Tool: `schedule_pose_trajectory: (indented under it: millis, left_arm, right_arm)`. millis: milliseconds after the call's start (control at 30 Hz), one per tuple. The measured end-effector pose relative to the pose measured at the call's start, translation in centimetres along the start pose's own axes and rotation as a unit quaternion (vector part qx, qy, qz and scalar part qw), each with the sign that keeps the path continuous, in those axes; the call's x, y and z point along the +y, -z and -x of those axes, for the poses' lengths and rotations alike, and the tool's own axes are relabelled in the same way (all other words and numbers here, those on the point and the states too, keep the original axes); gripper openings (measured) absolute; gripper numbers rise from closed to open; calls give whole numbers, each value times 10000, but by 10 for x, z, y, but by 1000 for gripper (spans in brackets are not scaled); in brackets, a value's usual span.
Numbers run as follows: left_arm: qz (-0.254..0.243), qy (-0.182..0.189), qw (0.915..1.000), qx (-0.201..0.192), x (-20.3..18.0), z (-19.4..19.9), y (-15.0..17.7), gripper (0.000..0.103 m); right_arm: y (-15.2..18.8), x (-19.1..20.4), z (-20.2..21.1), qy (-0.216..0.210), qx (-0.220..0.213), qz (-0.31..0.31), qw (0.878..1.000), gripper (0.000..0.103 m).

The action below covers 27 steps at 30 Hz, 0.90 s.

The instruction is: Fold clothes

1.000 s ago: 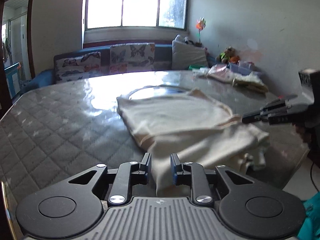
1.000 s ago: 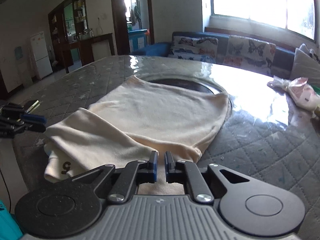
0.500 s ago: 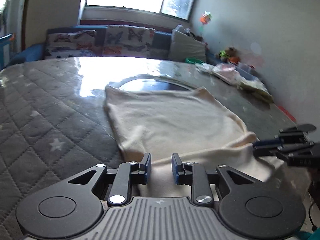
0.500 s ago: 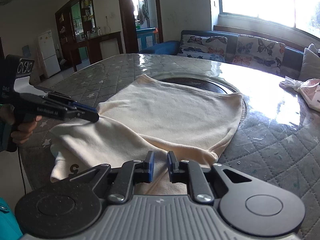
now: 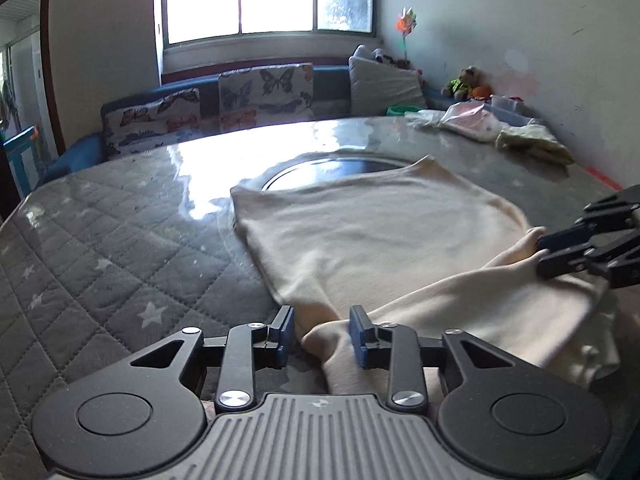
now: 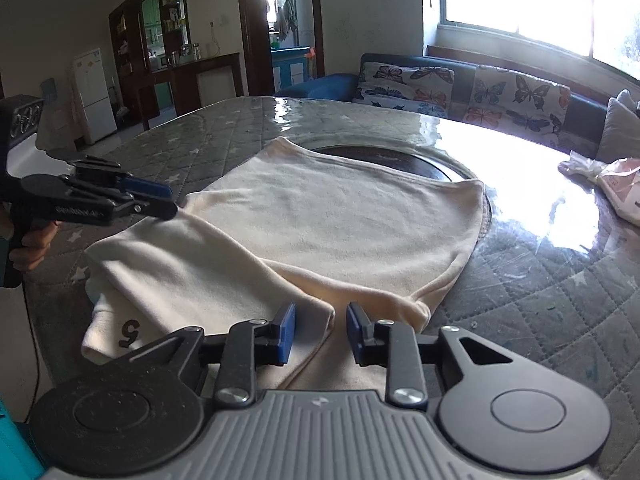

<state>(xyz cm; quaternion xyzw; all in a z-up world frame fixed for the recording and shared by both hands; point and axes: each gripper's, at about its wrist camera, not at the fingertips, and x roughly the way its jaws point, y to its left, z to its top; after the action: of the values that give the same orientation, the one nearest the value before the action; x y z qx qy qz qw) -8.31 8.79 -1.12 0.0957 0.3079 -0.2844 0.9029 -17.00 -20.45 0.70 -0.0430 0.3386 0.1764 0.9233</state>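
garment: cream top (image 5: pixel 384 240) flat on quilted table (image 5: pixel 100 240), near edge folded over, far hem at the dark round inset (image 6: pixel 384 156)
left gripper (image 5: pixel 322 330): jaws opening, fold corner loose between pads
right gripper (image 6: pixel 320 330): jaws opening, fold edge between pads, unpinched
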Motion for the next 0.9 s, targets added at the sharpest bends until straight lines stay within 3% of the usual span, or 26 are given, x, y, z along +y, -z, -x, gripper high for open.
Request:
schedule_pose_trajectory:
  millis: [200,300,467,667,900]
  left_arm:
    - [-45,-190,9996,-219,-6,19,-3,33]
    - [-151,54,9991,-383,-19,39,-1,33]
    - [-427,392,9978,-331,-44,52,13,33]
    - [-609,427,9972,-71,-55,48,30,33]
    - [-805,707,9938,-292,-61,58,23,33]
  right_arm:
    - [-10,4,6,26,-149,186,9997,32]
    - [-18,11,2,-219,-189,257,9992,32]
    - [-29,27,-19,-494,-169,489,9974,32]
    - [-33,33,-36,-512,-46,552,9972,33]
    - [-34,33,-28,-490,-98,603,9969,35]
